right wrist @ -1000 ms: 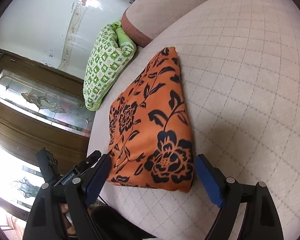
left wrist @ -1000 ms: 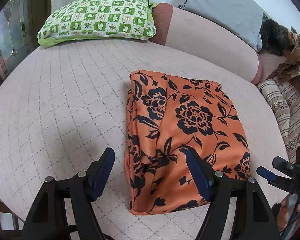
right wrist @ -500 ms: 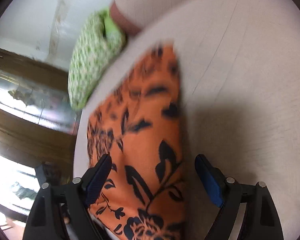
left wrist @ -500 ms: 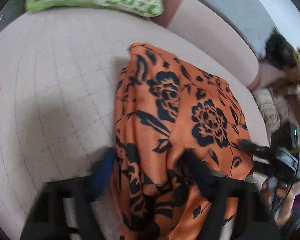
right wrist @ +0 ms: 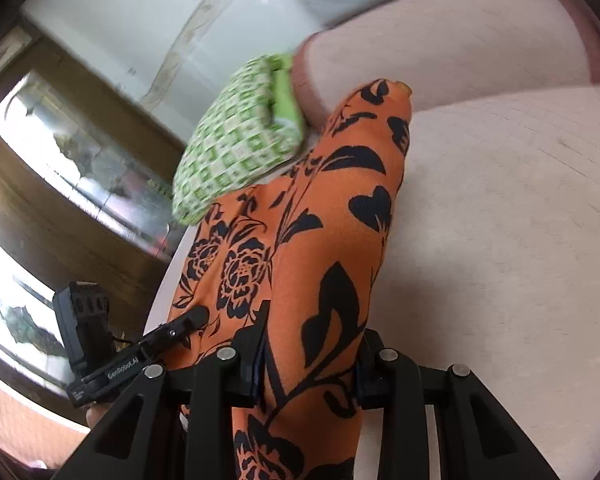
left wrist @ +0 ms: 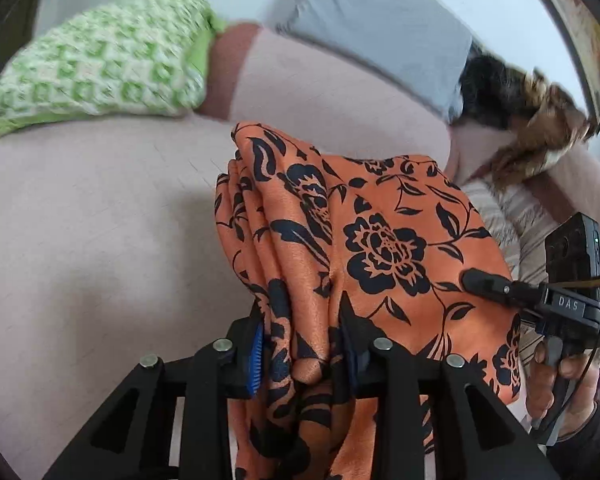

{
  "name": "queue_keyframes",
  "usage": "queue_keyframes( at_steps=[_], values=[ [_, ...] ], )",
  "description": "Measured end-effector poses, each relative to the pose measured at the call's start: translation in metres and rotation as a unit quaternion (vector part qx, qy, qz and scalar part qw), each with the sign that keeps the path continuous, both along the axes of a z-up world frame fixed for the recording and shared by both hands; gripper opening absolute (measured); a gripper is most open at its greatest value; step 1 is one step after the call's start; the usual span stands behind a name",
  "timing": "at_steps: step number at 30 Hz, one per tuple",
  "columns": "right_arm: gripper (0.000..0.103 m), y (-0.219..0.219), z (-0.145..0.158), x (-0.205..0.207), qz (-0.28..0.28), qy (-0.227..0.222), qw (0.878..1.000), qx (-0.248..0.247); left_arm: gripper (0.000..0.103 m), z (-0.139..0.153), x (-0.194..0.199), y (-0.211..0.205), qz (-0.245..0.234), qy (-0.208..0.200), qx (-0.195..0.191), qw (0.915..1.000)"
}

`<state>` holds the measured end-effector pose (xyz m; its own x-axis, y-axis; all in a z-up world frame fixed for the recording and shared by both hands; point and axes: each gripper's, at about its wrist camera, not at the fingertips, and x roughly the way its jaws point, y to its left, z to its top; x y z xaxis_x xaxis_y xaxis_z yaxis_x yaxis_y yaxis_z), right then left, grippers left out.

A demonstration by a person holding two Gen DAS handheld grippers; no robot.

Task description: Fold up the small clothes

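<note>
A folded orange garment with black flowers (left wrist: 380, 240) lies on the pink quilted seat (left wrist: 100, 240), its near edge raised and bunched. My left gripper (left wrist: 300, 344) is closing on the near left corner, and its blue pads press folds of the cloth between them. In the right wrist view the same garment (right wrist: 320, 208) runs up from my right gripper (right wrist: 310, 356), which is also closing with the near right corner pinched between its pads. Each gripper shows in the other's view: the right gripper (left wrist: 500, 288) at the cloth's right edge, the left gripper (right wrist: 184, 324) at its left edge.
A green checked pillow (left wrist: 100, 72) and a grey pillow (left wrist: 372, 32) lean at the back of the seat. A brown and black furry heap (left wrist: 520, 120) and striped fabric (left wrist: 520, 216) lie to the right. A wooden door with glass panes (right wrist: 60, 160) stands beyond the seat's left edge.
Both grippers have moved forward onto the garment's near edge and closed from wide open onto its corners. The near edge has risen off the seat and bunched up.
</note>
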<state>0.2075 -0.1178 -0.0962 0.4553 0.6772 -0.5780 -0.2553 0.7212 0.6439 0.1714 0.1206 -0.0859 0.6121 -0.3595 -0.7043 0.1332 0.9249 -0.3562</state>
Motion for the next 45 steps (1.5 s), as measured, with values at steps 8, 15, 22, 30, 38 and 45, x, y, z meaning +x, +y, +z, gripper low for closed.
queue_keyframes(
  at_steps=[8, 15, 22, 30, 38, 45],
  values=[
    [0.068, -0.043, -0.067, -0.020, -0.106, 0.036, 0.989, -0.093, 0.064, -0.060, -0.006, 0.036, 0.009, 0.046, 0.057, 0.9973],
    [0.081, -0.008, -0.016, -0.015, -0.055, -0.037, 0.998, -0.004, 0.069, -0.043, -0.034, 0.038, 0.016, 0.007, 0.106, 0.9942],
    [0.090, 0.000, -0.044, -0.011, -0.063, 0.004, 0.997, 0.034, 0.073, -0.059, -0.035, 0.046, 0.035, 0.037, 0.126, 0.9908],
    [0.090, 0.011, -0.016, -0.125, -0.121, -0.040, 0.983, -0.130, 0.080, -0.022, -0.095, 0.048, 0.075, 0.005, 0.166, 0.9832],
    [0.103, 0.028, -0.012, -0.186, -0.138, -0.066, 0.957, -0.245, 0.084, 0.000, -0.142, 0.031, 0.086, -0.021, 0.181, 0.9795],
    [0.103, 0.045, 0.023, -0.204, -0.137, -0.110, 0.933, -0.314, 0.087, 0.025, -0.166, 0.026, 0.091, -0.049, 0.182, 0.9779]
  ],
)
